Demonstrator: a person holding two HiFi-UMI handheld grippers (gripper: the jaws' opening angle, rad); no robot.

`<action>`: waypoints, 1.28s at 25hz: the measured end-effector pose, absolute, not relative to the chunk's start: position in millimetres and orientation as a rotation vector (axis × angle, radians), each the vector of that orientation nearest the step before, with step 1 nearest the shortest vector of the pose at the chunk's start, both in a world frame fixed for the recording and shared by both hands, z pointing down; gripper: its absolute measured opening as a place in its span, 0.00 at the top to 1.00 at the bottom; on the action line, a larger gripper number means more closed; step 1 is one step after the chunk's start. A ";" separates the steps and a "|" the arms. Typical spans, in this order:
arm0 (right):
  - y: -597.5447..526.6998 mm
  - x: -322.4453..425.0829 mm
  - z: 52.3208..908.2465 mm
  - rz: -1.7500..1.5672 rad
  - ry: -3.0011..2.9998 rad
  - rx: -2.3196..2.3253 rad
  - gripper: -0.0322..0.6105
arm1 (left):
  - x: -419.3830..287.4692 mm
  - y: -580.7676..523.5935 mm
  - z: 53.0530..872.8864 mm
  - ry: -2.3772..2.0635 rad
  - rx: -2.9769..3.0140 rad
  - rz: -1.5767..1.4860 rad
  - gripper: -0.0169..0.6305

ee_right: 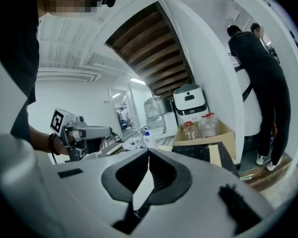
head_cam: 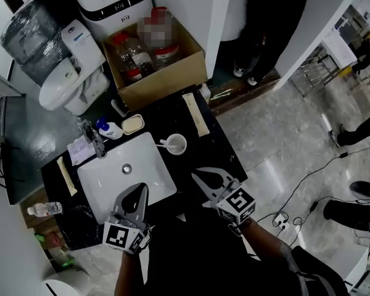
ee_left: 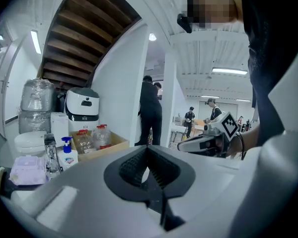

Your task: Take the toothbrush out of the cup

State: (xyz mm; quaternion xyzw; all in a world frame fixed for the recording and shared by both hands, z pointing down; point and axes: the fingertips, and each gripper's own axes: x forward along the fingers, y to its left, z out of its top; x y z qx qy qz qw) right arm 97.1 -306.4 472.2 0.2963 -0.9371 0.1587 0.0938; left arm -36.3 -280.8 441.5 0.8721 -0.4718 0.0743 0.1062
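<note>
A white cup (head_cam: 176,144) stands on the black counter (head_cam: 213,142) just right of the white sink (head_cam: 126,174). A white toothbrush (head_cam: 163,143) leans out over its left rim. Both grippers hover near the counter's front edge, well short of the cup. My left gripper (head_cam: 139,190) is over the sink's front rim, jaws shut with nothing between them. My right gripper (head_cam: 196,173) is below and right of the cup, also shut and holding nothing. In the left gripper view the shut jaws (ee_left: 148,148) hide the cup; the right gripper (ee_right: 149,152) view does not show it either.
A cardboard box (head_cam: 154,60) of bottles stands at the counter's back. Beside the faucet (head_cam: 94,137) are a pump bottle (head_cam: 111,129) and a soap dish (head_cam: 132,124). A long flat packet (head_cam: 196,114) lies behind the cup. People stand on the tiled floor, where cables lie.
</note>
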 end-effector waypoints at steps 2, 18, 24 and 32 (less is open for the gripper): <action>-313.1 94.1 473.6 0.454 -2.788 0.836 0.93 | -37.3 -283.5 441.3 -1.426 2.546 0.208 0.96; -359.6 45.3 506.2 0.354 -2.717 0.715 0.93 | -56.5 -296.8 446.6 -1.483 2.487 0.229 0.96; -368.2 32.2 524.6 0.336 -2.671 0.661 0.93 | -56.4 -301.0 450.1 -1.440 2.472 0.221 0.96; -385.3 20.8 550.9 0.326 -2.608 0.665 0.92 | -57.3 -306.4 463.9 -1.396 2.468 0.171 0.94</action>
